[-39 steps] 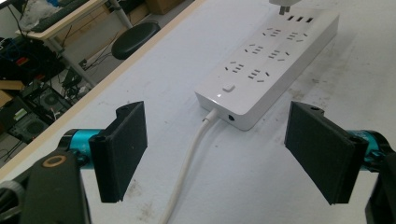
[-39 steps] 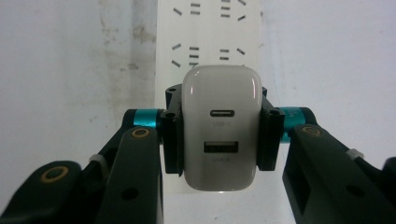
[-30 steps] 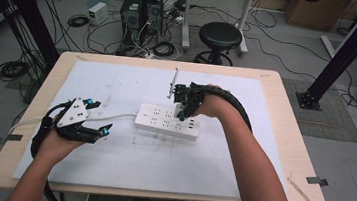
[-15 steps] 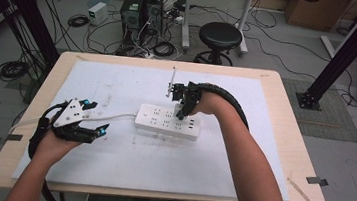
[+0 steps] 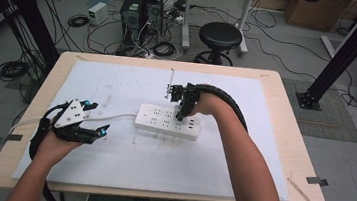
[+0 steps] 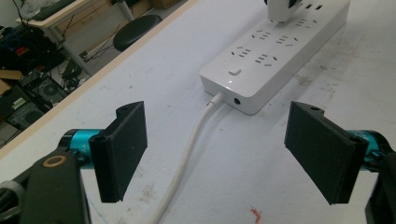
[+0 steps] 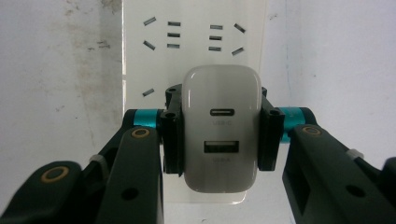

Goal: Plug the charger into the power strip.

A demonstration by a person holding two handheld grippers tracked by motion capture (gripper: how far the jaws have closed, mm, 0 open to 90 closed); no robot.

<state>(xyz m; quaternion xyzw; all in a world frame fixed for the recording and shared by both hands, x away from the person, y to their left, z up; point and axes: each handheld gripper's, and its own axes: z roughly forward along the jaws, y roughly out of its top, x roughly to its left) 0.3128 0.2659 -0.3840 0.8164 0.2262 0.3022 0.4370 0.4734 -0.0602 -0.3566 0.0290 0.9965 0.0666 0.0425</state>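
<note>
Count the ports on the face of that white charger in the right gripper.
2. On the charger, held between the right gripper jaws over the power strip: an oval port in the upper middle, a rectangular one just below it.

white USB charger block (image 7: 221, 128): prongs hidden, seated or not cannot tell | long white plastic power strip (image 7: 194, 42): ends cut off by right gripper view edges | white round cord (image 6: 187, 158): runs off bottom edge
</note>
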